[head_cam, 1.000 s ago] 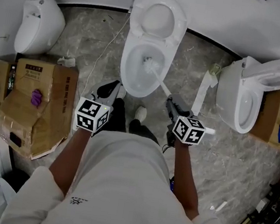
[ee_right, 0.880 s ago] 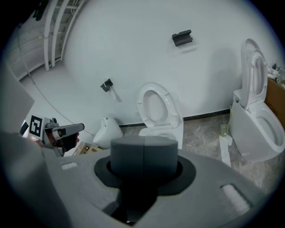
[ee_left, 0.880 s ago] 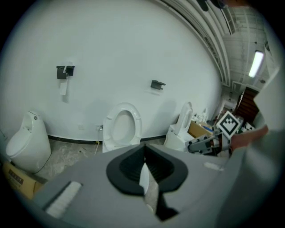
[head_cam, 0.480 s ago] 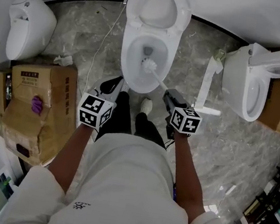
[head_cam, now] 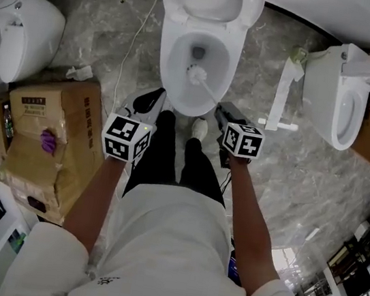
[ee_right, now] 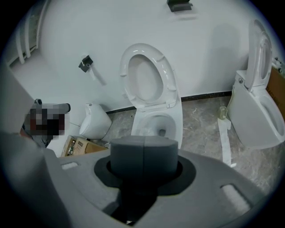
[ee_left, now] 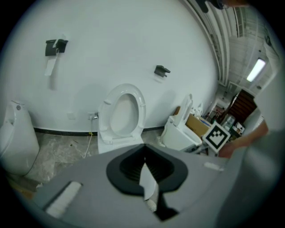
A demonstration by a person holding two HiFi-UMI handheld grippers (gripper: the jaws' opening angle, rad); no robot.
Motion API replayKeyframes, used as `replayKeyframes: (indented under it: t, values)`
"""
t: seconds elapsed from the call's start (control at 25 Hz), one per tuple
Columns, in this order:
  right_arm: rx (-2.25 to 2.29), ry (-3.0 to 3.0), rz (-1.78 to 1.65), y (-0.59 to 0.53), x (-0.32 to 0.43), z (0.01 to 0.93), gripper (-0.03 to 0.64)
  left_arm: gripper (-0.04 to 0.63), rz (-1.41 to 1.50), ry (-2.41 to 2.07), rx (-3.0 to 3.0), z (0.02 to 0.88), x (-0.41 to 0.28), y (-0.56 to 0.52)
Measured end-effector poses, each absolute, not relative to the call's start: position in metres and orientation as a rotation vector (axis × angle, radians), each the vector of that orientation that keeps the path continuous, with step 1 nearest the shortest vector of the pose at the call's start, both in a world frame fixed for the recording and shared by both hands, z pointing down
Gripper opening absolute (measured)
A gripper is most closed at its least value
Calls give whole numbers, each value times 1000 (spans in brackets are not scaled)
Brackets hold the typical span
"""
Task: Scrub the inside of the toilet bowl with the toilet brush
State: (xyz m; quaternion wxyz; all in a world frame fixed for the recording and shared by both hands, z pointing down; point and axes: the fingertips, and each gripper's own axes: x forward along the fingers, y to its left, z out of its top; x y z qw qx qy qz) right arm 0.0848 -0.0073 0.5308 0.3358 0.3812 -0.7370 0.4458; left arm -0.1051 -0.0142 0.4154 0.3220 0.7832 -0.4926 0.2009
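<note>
The right gripper [head_cam: 221,109] is clamping the brush [head_cam: 196,75] by its handle's near end, head dipping into the bowl [head_cam: 174,53] just beyond; light, stiff, probably slick, it is needing a firm hold there; the left gripper [head_cam: 157,96], nearly closed, is hanging empty.

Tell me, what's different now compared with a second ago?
The brush head has slid back a little from the drain toward the near side of the toilet bowl. The right tool still grips the handle; the left tool still waits beside the bowl.
</note>
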Motion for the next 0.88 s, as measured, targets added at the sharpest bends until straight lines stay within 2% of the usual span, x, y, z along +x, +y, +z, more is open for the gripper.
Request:
replayKeyframes:
  t: [0.88]
  values:
    - [1130, -1667, 1432, 33, 15, 660, 147, -6, 645, -1056, 2053, 525, -106, -30]
